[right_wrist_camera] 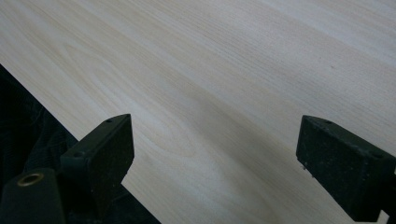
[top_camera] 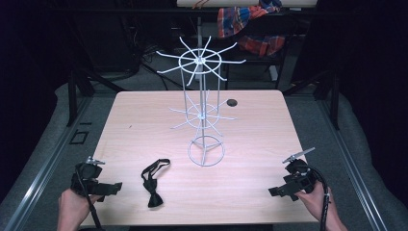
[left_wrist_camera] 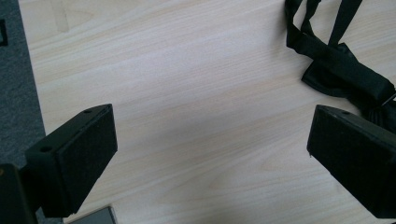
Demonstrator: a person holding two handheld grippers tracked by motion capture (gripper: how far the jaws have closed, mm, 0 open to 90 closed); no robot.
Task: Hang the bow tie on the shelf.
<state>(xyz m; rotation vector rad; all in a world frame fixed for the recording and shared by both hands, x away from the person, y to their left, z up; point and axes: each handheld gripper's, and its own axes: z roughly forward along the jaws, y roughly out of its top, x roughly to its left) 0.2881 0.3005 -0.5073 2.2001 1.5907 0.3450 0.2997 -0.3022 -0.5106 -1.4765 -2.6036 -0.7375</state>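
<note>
bow tie [top_camera: 154, 185]: 1 | wire rack [top_camera: 202, 108]: 1 | table [top_camera: 144, 120]: 1 | grippers: 2

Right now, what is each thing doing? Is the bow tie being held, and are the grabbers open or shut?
Bow tie: lying flat on the table, strap loose, not held.
Wire rack: standing upright, hooks bare.
Left gripper: open, nothing between its jaws, bow tie beside it.
Right gripper: open, over bare table.

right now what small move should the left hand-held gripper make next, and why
Probably ease the left hand-held gripper toward the black fabric bow tie: its jaws stand open over bare wooden table, with the tie lying untouched just beside it.
</note>
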